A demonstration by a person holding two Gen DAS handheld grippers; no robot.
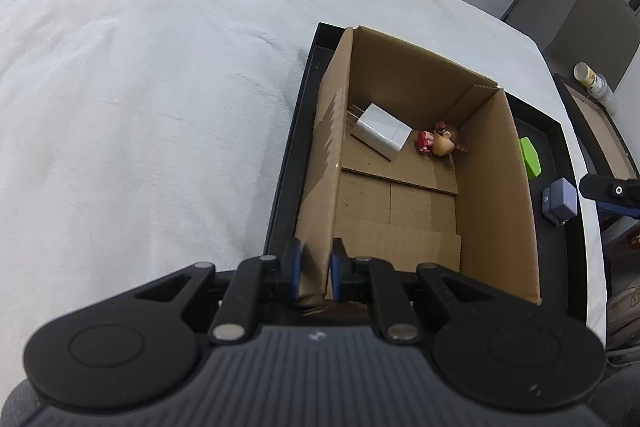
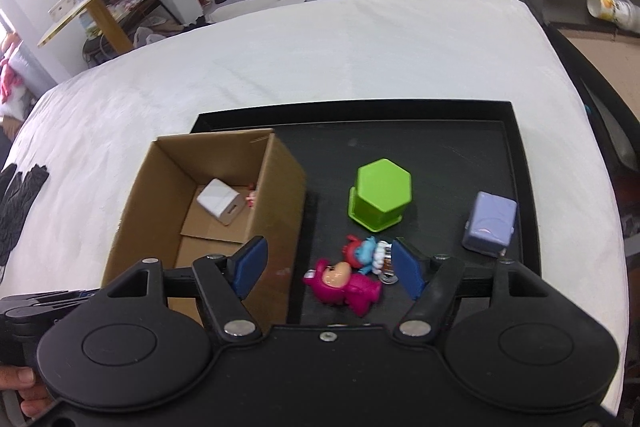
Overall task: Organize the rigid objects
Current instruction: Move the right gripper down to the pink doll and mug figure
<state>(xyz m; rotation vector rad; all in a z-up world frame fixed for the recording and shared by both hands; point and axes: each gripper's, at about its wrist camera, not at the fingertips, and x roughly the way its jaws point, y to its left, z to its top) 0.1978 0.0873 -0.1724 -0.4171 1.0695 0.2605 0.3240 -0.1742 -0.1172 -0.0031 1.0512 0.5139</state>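
I am partway through sorting the small rigid things into the cardboard box, which is sitting at one end of the black tray on the white bed. Two pieces are already lying on the box floor: a white charger block and, just beside it in the far corner, a small brown-and-red figure.

My left hand-held gripper is clamping the near wall of the box between its pads, steadying it. My right hand-held gripper is hanging with its jaws apart and nothing between the pads, over the near end of the tray.

Four things are still waiting outside the box, all on the tray: a pink figure just below the open jaws, a red-and-blue figure touching it, a green hexagonal block further in, and a lilac box-shaped item near the tray's right edge. I judge about a third done, with the pink figure the likeliest next pick.
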